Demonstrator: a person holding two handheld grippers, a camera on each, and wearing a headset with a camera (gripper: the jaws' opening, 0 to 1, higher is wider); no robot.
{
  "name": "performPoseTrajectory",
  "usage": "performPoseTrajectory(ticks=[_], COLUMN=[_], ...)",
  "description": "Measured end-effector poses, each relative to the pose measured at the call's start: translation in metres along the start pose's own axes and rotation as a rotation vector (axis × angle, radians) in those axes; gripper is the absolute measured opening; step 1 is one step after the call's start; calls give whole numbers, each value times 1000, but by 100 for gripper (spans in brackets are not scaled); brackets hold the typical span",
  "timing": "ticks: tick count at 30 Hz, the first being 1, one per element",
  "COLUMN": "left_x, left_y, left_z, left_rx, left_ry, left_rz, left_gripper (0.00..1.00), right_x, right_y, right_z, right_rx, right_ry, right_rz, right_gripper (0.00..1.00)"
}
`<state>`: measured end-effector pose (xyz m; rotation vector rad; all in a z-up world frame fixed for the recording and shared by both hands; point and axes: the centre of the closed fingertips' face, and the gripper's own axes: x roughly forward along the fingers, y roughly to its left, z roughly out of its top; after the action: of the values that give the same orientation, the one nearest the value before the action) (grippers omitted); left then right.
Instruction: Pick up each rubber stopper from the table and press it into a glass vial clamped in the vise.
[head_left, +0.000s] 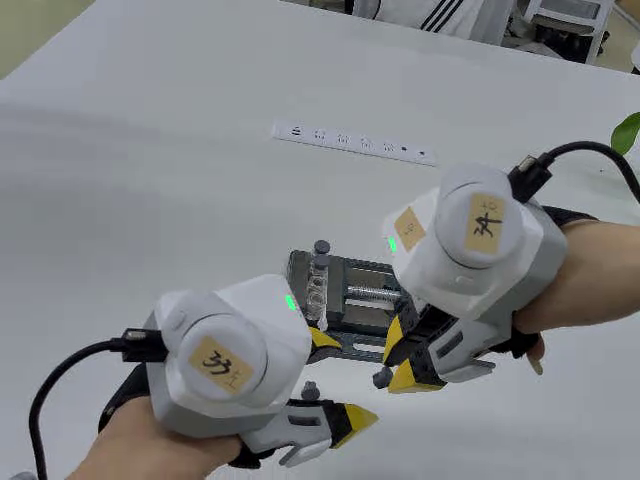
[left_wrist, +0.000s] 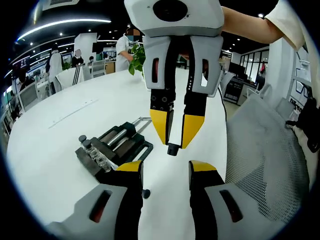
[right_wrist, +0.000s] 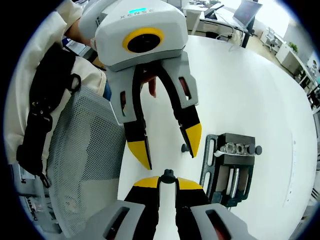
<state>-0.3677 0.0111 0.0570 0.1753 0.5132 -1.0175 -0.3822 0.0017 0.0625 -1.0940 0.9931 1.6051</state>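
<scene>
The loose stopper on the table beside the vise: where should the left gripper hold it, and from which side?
Grip the stopper across its round sides, coming straight down from above. It is small and sits low on the table, so a sideways approach would probably scrape the surface. The open left gripper is near it.

A white table (head_left: 150, 160) bears a vise (head_left: 350, 282), a power strip (head_left: 355, 142) and a loose stopper (head_left: 311, 390).
</scene>
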Motion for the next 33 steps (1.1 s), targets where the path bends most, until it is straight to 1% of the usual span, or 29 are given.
performPoseTrajectory(ticks=[1, 3, 5, 13, 18, 25, 27, 30, 33], left_x=[1, 1, 2, 4, 4, 3, 2, 2, 0], left_y=[-1, -3, -5, -13, -16, -21, -21, -20, -18], left_z=[1, 3, 5, 6, 7, 9, 10, 11, 14], left_rx=[7, 9, 15, 29, 35, 60, 70, 64, 53], left_ry=[-6, -8, -10, -11, -9, -7, -8, -13, -26], left_rz=[-9, -17, -26, -65, -72, -90, -87, -82, -72], left_gripper=[30, 26, 23, 9, 6, 5, 5, 4, 4], right_x=[1, 2, 3, 2, 2, 2, 2, 1, -1], right_y=[2, 2, 3, 4, 7, 9, 8, 8, 5], right_z=[0, 2, 2, 4, 5, 6, 6, 7, 8], right_rx=[-5, -8, -16, -33, -39, -46, -44, -50, -74], right_ry=[4, 4, 8, 11, 14, 14, 11, 4, -17], right_rz=[9, 8, 16, 19, 31, 44, 44, 43, 36], right_gripper=[6, 6, 6, 6, 6, 6, 6, 6, 7])
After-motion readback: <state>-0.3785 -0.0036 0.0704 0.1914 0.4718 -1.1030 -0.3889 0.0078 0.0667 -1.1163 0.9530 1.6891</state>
